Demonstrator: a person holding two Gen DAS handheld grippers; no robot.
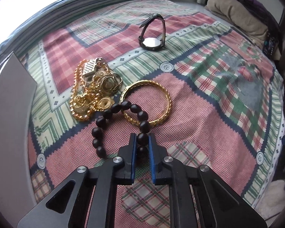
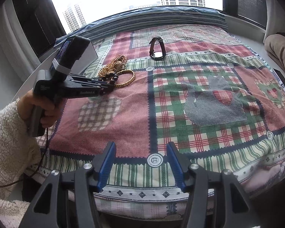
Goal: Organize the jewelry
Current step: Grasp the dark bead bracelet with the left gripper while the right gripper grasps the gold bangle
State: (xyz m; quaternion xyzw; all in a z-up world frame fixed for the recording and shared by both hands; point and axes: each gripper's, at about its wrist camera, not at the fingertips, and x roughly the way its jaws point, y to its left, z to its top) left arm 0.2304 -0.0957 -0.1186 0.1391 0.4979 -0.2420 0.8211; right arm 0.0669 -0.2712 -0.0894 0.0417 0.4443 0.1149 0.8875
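Observation:
A dark wooden bead bracelet (image 1: 106, 114) lies on the patchwork bedspread (image 1: 199, 114). It overlaps a gold bangle (image 1: 158, 122). My left gripper (image 1: 142, 138) is shut on one bead at the bracelet's near right side, its blue pads pressing on it. Left of the bangle sits a heap of gold chains and rings (image 1: 93, 89). A dark-strapped wristwatch (image 1: 153, 42) stands farther back. In the right wrist view the left gripper (image 2: 110, 84) reaches into the jewelry pile next to the bangle (image 2: 123, 85). My right gripper (image 2: 141, 146) hovers open near the bed's front edge, with nothing between its fingers.
A pale grey box (image 1: 11, 98) stands at the bed's left edge, close to the chains. A folded beige cloth (image 1: 237, 15) lies at the back right. A hand in a white fleece sleeve (image 2: 9, 133) holds the left gripper. Windows run behind the bed.

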